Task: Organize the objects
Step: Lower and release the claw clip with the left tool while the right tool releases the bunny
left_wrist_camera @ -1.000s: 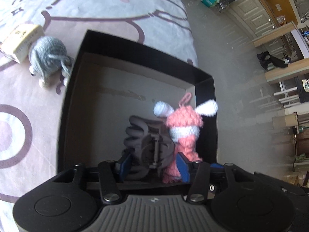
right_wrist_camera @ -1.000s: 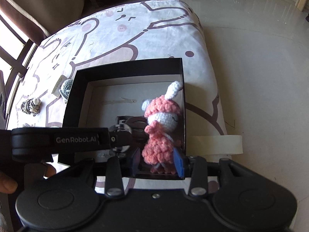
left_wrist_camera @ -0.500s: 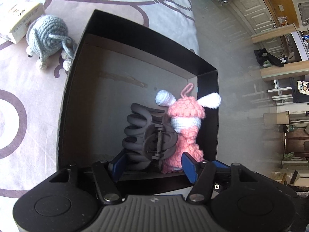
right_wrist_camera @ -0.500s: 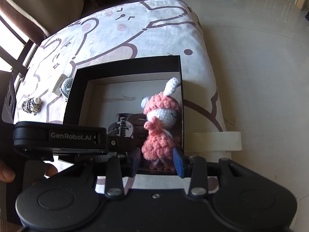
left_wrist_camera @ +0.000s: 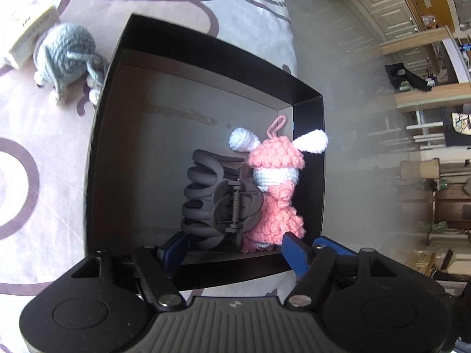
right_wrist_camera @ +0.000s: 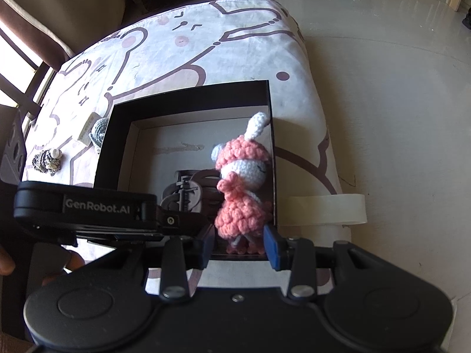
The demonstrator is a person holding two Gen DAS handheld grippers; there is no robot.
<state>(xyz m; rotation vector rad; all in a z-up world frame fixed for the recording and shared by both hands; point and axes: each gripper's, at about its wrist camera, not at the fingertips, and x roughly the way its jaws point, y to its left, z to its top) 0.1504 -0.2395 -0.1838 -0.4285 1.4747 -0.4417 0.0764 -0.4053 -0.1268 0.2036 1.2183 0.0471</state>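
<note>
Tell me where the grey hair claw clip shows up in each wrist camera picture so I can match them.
Left wrist: hair claw clip sits low centre, inside the black box, left of the pink crochet bunny.
Right wrist: clip sits centre-left, partly behind the left gripper.
Shared landmark: the bunny.

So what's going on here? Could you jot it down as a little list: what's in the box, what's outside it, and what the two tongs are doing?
Container: black box on a cartoon-print cloth
In the box: dark hair claw clip; pink crochet bunny, upright beside the clip
Outside the box: grey crochet toy, small cream box, striped knitted item
Left tongs: open, at the near edge, nothing gripped
Right tongs: open, either side of the bunny's feet
Left to tidy: the items outside the box
</note>
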